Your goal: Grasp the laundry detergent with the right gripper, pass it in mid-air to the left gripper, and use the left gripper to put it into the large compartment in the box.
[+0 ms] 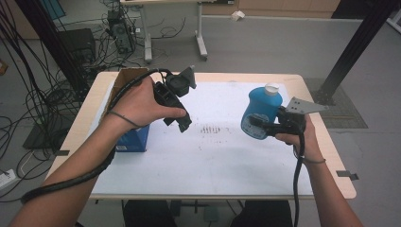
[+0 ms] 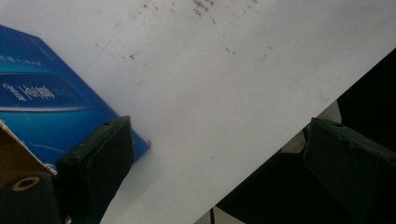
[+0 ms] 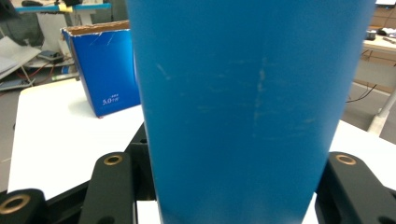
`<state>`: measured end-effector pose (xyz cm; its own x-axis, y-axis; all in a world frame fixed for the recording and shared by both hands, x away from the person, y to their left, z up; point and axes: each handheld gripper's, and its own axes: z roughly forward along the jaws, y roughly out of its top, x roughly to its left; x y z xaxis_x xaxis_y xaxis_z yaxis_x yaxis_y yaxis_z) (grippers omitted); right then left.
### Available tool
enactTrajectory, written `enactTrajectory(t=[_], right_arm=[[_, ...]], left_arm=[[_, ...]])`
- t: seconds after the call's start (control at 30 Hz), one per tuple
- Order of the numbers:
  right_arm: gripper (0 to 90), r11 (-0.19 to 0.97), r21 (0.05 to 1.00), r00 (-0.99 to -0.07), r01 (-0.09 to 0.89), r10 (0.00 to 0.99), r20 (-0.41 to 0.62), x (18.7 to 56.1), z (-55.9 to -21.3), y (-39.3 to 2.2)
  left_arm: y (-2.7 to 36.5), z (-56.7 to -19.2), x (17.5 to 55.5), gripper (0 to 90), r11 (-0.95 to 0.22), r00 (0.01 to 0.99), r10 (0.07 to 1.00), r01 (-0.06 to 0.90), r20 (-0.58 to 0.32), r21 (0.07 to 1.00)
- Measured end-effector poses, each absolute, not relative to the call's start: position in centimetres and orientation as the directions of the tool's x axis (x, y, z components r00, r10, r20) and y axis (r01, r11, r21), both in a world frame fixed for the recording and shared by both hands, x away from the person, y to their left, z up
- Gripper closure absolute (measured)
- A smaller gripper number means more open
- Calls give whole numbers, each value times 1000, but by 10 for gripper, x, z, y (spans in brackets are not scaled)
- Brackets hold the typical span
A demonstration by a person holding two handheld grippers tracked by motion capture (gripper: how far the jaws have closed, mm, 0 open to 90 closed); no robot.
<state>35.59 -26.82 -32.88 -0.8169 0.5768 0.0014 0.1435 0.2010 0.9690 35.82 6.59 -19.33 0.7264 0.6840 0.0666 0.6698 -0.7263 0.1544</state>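
Note:
A blue bottle (image 1: pixel 261 108) with a white cap (image 1: pixel 271 88) hangs tilted above the right half of the table, and my right gripper (image 1: pixel 257 124) is shut on its lower body. In the right gripper view the bottle's blue wall (image 3: pixel 243 93) stands between the two black jaws of the right gripper (image 3: pixel 229 161). My left gripper (image 1: pixel 182 122) is held up over the left-centre of the table, beside the blue box (image 1: pixel 134 138), and points down. Its jaws stand wide apart in the left gripper view, so the left gripper (image 2: pixel 222 126) is open, with bare white sheet between them.
The blue cardboard box (image 3: pixel 109 70) has an open torn top and stands at the table's left. A white sheet (image 1: pixel 213 156) with dark smudges at its middle covers the wooden table (image 1: pixel 343 182). Cables, a computer and black posts surround the table on the floor.

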Motion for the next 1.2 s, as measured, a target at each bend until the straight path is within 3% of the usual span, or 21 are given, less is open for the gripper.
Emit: enactTrajectory(t=[0.53,1.2], right_arm=[[443,203,968,-896,146,443,42,356,-328,-258],[443,221,965,-961,143,263,82,349,-326,-242]], left_arm=[[54,-174,352,89,-846,849,523,508,67,163],[37,-165,351,90,-904,917,397,383,39,188]])
